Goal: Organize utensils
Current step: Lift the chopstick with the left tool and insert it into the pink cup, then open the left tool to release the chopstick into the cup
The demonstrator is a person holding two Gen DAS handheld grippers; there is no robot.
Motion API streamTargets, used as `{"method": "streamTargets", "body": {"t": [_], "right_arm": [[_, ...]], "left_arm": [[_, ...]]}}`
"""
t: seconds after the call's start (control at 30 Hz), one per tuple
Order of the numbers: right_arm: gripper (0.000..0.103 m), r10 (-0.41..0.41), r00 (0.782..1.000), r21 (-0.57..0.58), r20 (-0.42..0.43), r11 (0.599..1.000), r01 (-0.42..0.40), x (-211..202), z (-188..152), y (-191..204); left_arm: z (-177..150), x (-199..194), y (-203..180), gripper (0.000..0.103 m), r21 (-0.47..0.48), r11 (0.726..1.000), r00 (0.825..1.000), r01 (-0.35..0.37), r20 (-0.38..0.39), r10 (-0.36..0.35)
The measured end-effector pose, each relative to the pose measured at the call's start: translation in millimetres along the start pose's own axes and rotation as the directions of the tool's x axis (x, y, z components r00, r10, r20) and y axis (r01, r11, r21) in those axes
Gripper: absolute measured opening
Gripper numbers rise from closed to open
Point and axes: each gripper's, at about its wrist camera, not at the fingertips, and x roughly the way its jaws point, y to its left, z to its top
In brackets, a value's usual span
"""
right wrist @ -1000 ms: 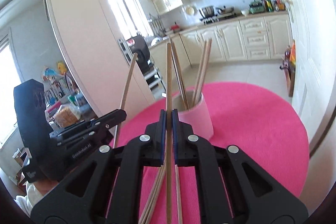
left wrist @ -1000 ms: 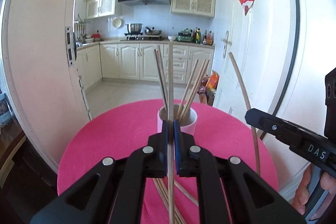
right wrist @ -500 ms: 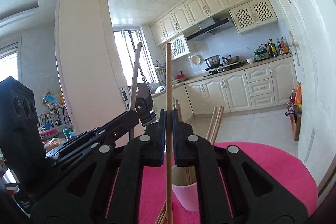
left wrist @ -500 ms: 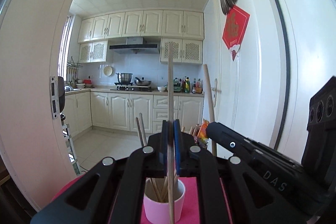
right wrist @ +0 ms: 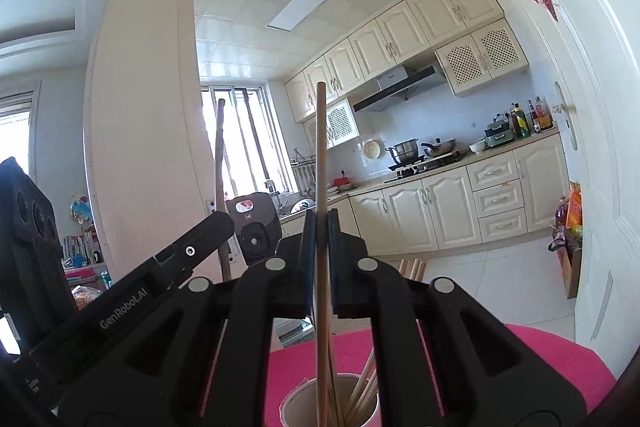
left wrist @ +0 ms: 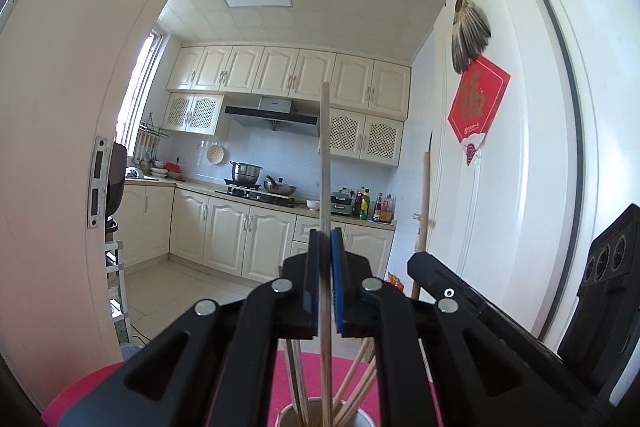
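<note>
Right tongs (right wrist: pixel 321 227) clamping upright chopstick (right wrist: pixel 320 155), above cup (right wrist: pixel 296 407), pink table (right wrist: pixel 560 367)

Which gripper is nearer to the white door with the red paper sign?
Right. The right gripper is next to the white door; the left gripper is farther off, with the right gripper between it and the door.

Two pale wooden chopsticks (left wrist: pixel 325 155) (right wrist: pixel 320 155) stand upright above a pink cup (right wrist: pixel 294 405) holding more chopsticks.
</note>
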Motion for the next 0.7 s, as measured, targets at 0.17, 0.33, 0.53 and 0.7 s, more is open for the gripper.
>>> {"method": "streamTargets", "body": {"t": [0.17, 0.33, 0.53, 0.7], "right_arm": [[0.006, -0.005, 1.000, -0.001, -0.011, 1.000, 0.005, 7, -9, -2], [0.006, -0.007, 0.999, -0.006, -0.044, 1.000, 0.007, 12, -16, -4], [0.006, -0.015, 0.996, -0.021, -0.082, 1.000, 0.014, 8, -21, -4], [0.006, -0.027, 0.995, -0.028, -0.094, 0.999, 0.025, -2, -21, -2]], "left_arm": [[-9, 15, 5, 0.006, -0.007, 1.000, 1.000, -0.018, -0.020, 0.018], [-23, 27, 11, 0.006, -0.006, 1.000, 0.997, -0.029, -0.071, 0.029], [-36, 29, 16, 0.006, -0.013, 1.000, 0.990, -0.025, -0.136, 0.023], [-38, 26, 17, 0.015, -0.012, 1.000, 0.985, -0.029, -0.170, 0.027]]}}
